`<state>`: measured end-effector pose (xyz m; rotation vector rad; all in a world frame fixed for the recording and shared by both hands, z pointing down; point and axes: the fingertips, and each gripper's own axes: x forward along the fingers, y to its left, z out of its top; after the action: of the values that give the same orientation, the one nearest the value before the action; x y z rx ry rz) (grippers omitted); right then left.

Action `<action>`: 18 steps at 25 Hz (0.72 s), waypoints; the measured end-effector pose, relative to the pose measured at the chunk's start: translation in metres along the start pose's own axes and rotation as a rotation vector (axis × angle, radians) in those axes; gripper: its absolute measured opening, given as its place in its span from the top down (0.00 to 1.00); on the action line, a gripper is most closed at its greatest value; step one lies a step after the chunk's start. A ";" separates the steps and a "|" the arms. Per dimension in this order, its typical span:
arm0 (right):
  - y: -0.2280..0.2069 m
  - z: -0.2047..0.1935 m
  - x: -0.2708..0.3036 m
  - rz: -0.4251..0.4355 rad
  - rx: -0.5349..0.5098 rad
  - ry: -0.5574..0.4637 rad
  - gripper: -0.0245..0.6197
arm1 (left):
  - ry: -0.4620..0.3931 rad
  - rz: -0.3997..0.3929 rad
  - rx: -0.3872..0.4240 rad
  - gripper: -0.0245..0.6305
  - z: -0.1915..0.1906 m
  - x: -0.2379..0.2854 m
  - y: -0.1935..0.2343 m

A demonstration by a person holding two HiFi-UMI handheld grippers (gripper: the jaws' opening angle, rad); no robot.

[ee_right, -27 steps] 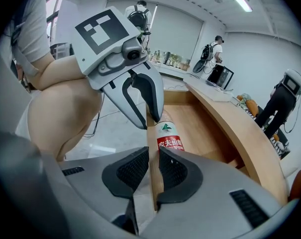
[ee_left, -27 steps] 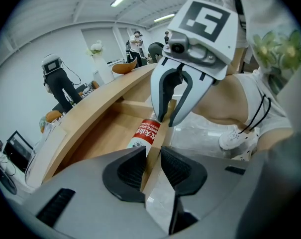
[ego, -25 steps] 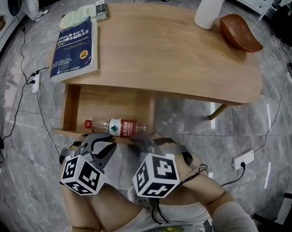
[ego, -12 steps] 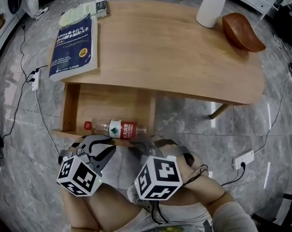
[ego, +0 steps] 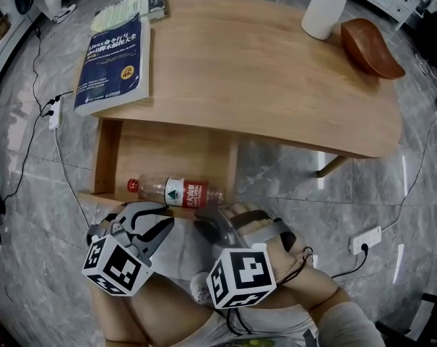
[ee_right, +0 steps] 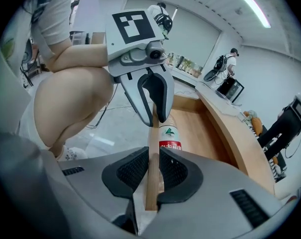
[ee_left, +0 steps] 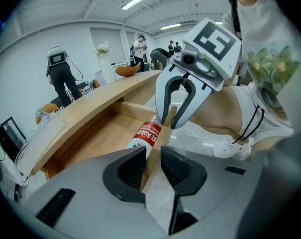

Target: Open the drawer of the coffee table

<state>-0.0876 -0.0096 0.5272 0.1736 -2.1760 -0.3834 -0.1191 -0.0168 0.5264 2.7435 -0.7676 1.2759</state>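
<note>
Drawer front (ee_right: 150, 193) is pinched by left claw (ee_left: 151, 156) and right claw (ee_right: 152, 156), clear only in gripper views.

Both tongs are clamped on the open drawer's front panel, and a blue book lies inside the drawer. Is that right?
No. A red-labelled plastic bottle lies inside the drawer, not a book; the head view shows the blue book on the tabletop. Left tongs and right tongs do clamp the front panel.

grey marble flr (ego: 30, 194), white walls (ee_left: 26, 68)
</note>
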 end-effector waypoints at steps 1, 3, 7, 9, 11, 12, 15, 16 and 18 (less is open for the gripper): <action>-0.001 0.004 -0.003 -0.004 -0.001 -0.023 0.85 | -0.033 0.001 -0.014 0.82 0.004 -0.004 0.000; -0.007 0.016 -0.016 -0.012 0.038 -0.106 0.85 | -0.158 -0.003 -0.037 0.82 0.021 -0.017 0.003; -0.038 0.041 -0.042 -0.104 0.179 -0.321 0.86 | -0.382 0.034 -0.080 0.84 0.052 -0.045 0.017; -0.052 0.050 -0.051 -0.148 0.258 -0.436 0.86 | -0.430 0.092 -0.176 0.86 0.052 -0.053 0.027; -0.063 0.060 -0.059 -0.155 0.320 -0.570 0.86 | -0.495 0.161 -0.209 0.89 0.060 -0.060 0.040; -0.067 0.066 -0.063 -0.145 0.355 -0.645 0.88 | -0.532 0.192 -0.207 0.90 0.066 -0.063 0.045; -0.080 0.072 -0.073 -0.098 0.562 -0.821 0.91 | -0.585 0.289 -0.161 0.93 0.083 -0.065 0.057; -0.084 0.069 -0.075 -0.095 0.615 -0.849 0.92 | -0.577 0.325 -0.141 0.94 0.087 -0.063 0.060; -0.094 0.061 -0.076 -0.136 0.646 -0.880 0.93 | -0.552 0.378 -0.131 0.95 0.094 -0.056 0.064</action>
<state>-0.0935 -0.0654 0.4036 0.6009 -3.1105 0.2533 -0.1106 -0.0700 0.4116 2.9492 -1.3994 0.4408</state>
